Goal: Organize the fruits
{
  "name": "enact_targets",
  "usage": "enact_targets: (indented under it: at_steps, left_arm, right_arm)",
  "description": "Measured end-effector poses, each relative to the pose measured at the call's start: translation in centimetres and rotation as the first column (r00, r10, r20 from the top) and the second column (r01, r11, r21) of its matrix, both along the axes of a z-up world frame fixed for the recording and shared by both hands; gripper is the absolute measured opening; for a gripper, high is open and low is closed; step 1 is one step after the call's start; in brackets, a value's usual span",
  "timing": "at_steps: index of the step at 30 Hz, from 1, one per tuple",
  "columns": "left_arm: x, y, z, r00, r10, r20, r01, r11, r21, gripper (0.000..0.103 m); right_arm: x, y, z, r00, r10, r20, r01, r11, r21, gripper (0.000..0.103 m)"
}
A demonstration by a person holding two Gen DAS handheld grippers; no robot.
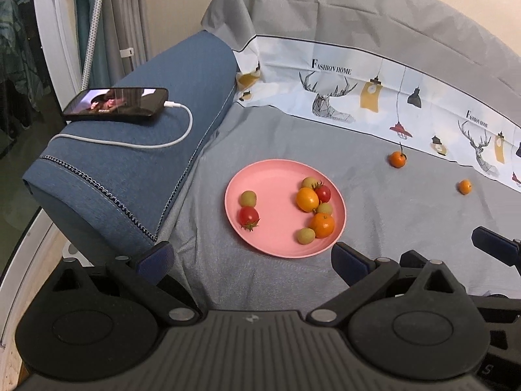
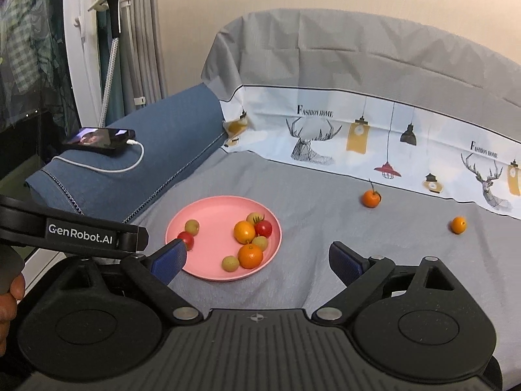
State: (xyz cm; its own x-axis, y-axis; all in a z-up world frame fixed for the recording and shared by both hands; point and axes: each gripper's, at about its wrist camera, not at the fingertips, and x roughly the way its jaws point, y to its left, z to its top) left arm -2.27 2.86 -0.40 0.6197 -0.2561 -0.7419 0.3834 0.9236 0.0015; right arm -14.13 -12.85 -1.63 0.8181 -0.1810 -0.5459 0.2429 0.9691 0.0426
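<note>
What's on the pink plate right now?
On the round pink plastic plate: two red tomatoes, two orange citrus fruits and four small greenish fruits. Any fruit hidden behind those clustered ones cannot be seen.

Gray-sheeted bed with a plate and two loose fruits on it.
Pink plate sits flat on the gray sheet, near the blue bolster lying along the bed's left edge. Two small oranges rest directly on the sheet, well apart from the plate: one with a stem close to the printed fabric border at the back, a smaller one further right. The sheet is wrinkled.
</note>
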Motion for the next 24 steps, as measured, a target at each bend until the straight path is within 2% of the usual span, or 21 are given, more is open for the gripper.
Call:
enact_targets:
  at_steps: [24]
  left_arm:
    - [-0.80, 0.46, 0.55, 1.000, -0.008, 0.017, 0.008, 1.000, -0.013, 0.103]
  right_arm:
    - [-1.05, 0.34, 0.30, 1.000, -0.007, 0.018, 0.007, 1.000, -0.002, 0.096]
